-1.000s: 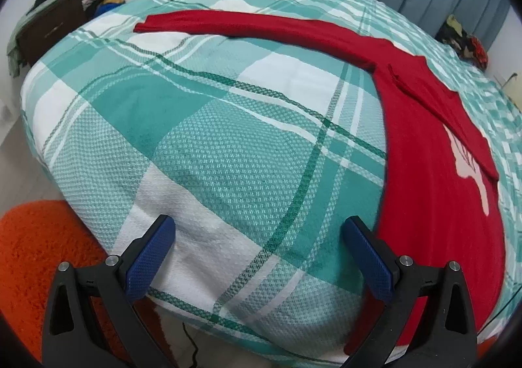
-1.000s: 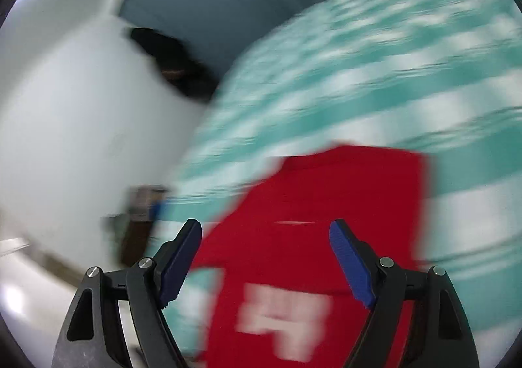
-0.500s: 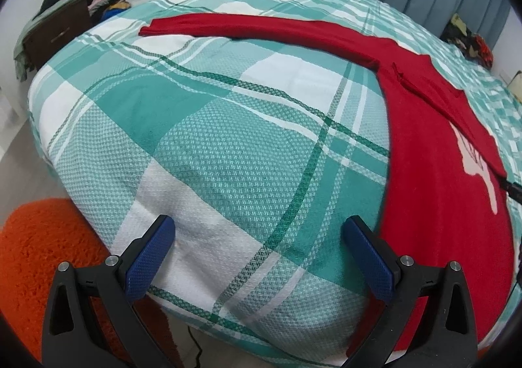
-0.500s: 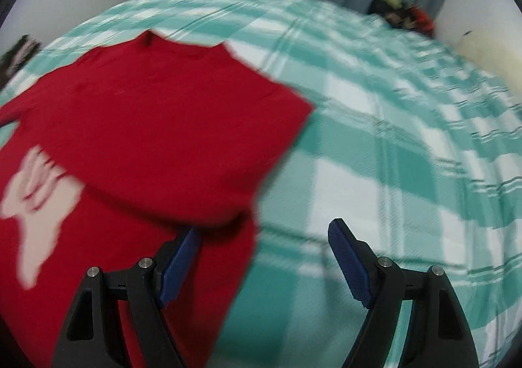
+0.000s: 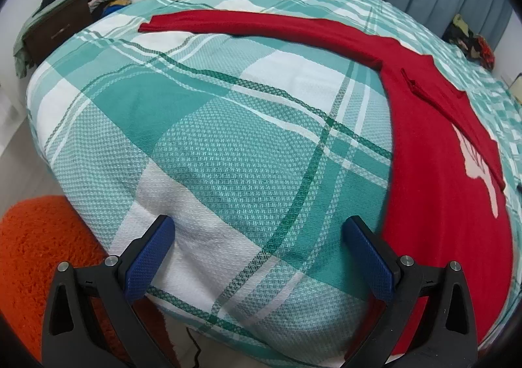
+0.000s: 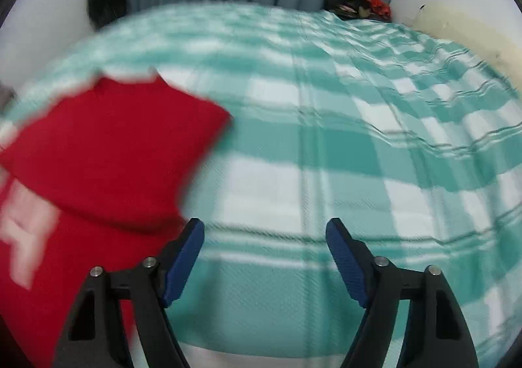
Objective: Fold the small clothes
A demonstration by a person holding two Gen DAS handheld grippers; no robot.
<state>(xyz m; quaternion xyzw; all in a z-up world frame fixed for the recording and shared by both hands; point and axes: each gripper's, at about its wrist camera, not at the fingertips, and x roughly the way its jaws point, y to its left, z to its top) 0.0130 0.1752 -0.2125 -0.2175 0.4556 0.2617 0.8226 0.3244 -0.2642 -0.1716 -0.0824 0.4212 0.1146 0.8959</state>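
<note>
Right gripper (image 6: pixel 265 253), jaws just closing but nothing between them, sits beside the red shirt (image 6: pixel 107 152) on the plaid bedspread (image 6: pixel 359 156); left gripper (image 5: pixel 257 257) empty, spread wide; looks mid-fold, next move probably left sleeve (image 5: pixel 261 25).

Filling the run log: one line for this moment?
left gripper open, empty | right gripper open, closing, empty | red shirt flat, one sleeve folded

A red shirt (image 5: pixel 434 152) of soft matt knit cloth is lying on a bedspread (image 5: pixel 228 146) of coarse waffle-woven cloth in teal and white. A shaggy orange rug (image 5: pixel 36 247) is showing beside it. The left gripper (image 5: pixel 257 257) is showing matt black plastic arms, textured blue pads and shiny metal pins.
</note>
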